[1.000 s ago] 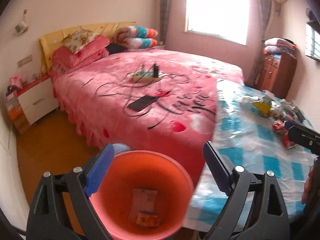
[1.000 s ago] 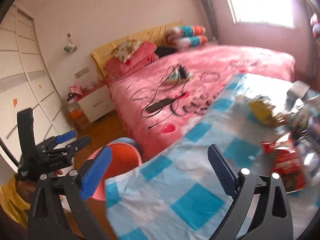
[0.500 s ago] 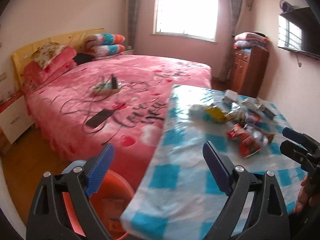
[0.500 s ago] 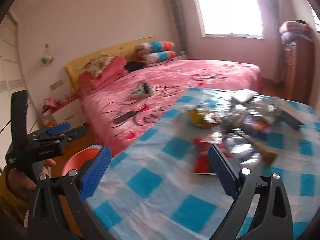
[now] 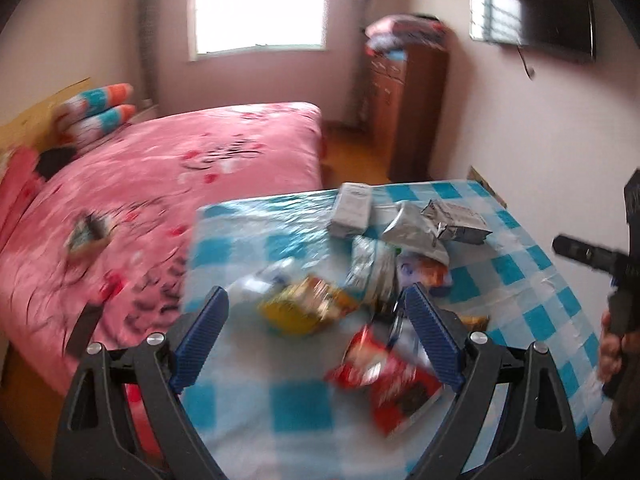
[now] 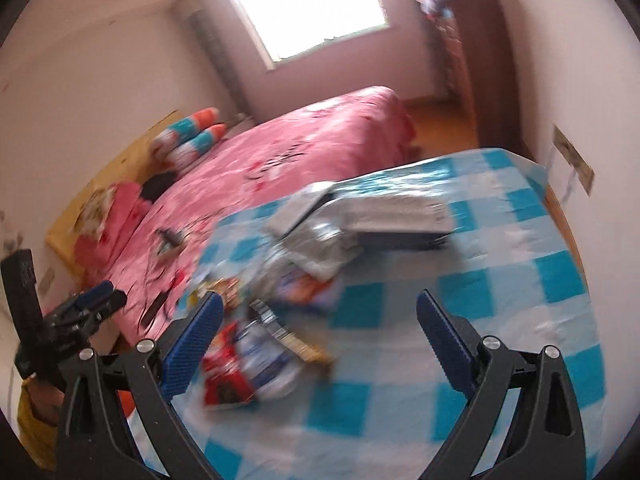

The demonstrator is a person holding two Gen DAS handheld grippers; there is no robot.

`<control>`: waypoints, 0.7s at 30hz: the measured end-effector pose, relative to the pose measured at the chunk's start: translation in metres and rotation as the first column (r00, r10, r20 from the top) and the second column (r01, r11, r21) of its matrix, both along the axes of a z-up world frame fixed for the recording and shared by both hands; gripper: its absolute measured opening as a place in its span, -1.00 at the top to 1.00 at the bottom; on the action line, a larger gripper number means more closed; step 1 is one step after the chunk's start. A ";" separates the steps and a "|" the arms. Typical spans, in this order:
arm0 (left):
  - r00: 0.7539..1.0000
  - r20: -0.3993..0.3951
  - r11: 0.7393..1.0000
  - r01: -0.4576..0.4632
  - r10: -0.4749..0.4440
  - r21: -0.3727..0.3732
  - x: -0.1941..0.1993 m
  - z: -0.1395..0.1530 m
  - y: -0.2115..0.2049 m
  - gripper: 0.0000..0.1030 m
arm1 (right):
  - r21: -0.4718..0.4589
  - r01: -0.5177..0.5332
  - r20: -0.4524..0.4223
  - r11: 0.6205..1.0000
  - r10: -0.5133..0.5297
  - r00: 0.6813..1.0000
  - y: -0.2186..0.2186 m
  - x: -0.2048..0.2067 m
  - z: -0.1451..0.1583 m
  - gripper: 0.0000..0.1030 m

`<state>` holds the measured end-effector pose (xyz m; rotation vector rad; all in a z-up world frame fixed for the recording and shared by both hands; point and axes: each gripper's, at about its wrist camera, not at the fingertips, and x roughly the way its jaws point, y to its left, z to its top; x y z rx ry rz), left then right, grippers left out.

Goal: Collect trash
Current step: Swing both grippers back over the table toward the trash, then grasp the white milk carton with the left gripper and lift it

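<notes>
Swung from bucket to table (image 5: 520, 272) beside bed (image 5: 168, 184). Trash pile (image 5: 376, 264) mid-table, red wrapper (image 5: 388, 380) nearest. Left gripper (image 5: 316, 332) wide, empty, above wrappers; right gripper (image 6: 320, 332) wide, empty.

Counts of what lies on and around the blue-checked table (image 5: 516, 268)

On the table: one red snack packet (image 5: 390, 380), one yellow snack packet (image 5: 298, 306), two crumpled silver foil bags (image 5: 416, 228) at the far side of the table, one grey-white box (image 5: 352, 210) beside them, and one orange-and-blue wrapper (image 5: 424, 272) between the foil bags and the red packet; the rest of the heap is too blurred to count. Over the table: two grippers, the left gripper (image 5: 316, 340) and the right gripper (image 6: 320, 340), each with two blue-padded fingers set wide apart. Left of the table: one pink bed (image 5: 168, 168) carrying two striped bolsters (image 5: 100, 114). Beyond the table: one wooden cabinet (image 5: 408, 104), one window (image 5: 260, 4).
</notes>
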<state>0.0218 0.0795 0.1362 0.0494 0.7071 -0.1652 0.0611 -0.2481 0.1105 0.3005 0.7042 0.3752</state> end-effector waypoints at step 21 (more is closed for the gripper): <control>0.940 -0.330 0.986 0.131 -0.092 0.099 0.269 -0.101 -0.095 -0.69 | 0.127 0.015 -0.209 0.992 0.012 0.978 -0.060 0.205 -0.059 -0.59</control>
